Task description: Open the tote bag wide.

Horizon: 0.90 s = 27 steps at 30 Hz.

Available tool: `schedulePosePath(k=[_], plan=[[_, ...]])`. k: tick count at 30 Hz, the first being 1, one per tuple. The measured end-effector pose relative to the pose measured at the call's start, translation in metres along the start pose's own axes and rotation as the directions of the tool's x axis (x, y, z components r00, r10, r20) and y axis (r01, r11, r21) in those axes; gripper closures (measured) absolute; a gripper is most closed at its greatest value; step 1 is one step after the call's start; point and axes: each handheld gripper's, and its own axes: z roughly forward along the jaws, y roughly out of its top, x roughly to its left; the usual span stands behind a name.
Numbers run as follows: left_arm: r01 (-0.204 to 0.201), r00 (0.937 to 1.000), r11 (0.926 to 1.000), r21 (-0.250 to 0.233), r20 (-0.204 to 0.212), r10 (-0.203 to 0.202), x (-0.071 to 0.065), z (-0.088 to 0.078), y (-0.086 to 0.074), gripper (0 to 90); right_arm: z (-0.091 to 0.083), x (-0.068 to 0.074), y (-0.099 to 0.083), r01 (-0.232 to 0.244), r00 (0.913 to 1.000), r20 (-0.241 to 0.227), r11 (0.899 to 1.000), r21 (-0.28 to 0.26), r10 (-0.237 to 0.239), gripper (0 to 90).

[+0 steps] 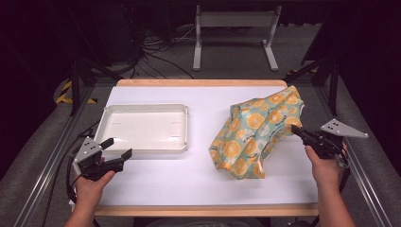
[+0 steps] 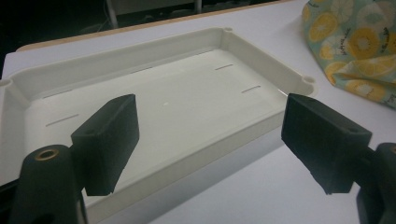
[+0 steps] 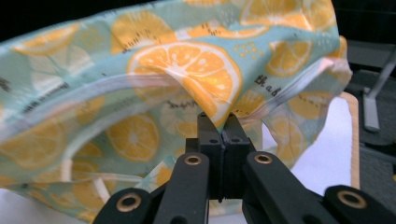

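One pale green cloth printed with orange slices [image 1: 257, 137] sits bunched on the right of the white tabletop [image 1: 198, 179], its right edge pinched and lifted by the right hand-held gripper [image 1: 295, 130], whose jaws are clamped together on the fabric. This looks like the lifting step; next probably comes carrying it left to the single shallow white plastic tray [image 1: 185, 124]. The left hand-held gripper [image 1: 117, 147] hovers near that tray, jaws apart and empty.

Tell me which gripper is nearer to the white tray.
Left. The left gripper hovers open just off the white tray at its near left corner. The right gripper is across the table, shut on the orange-print cloth.
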Motion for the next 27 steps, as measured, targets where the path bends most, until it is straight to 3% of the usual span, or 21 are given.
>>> schedulePosePath(k=[4,9,14,27], plan=[[0.0,1.0,1.0,0.0,-0.001,0.0,0.0,0.0,0.0,19.7,-0.007,0.002,0.005,-0.009,0.9997,-0.024,0.999,-0.052,0.008,89.8],[0.0,1.0,1.0,0.001,0.001,0.0,0.0,0.0,0.0,19.7,-0.01,0.004,0.009,-0.007,0.9988,-0.049,0.997,-0.071,0.004,89.9],[0.0,1.0,1.0,0.006,0.005,0.0,0.0,0.001,0.0,19.7,-0.014,0.007,0.016,-0.028,0.9944,-0.104,0.992,-0.125,0.015,90.0],[0.001,0.9999,1.0,0.009,0.012,-0.001,-0.002,0.003,0.0,20.1,-0.022,0.016,0.028,-0.005,0.9903,-0.138,0.984,-0.181,-0.02,90.0]])
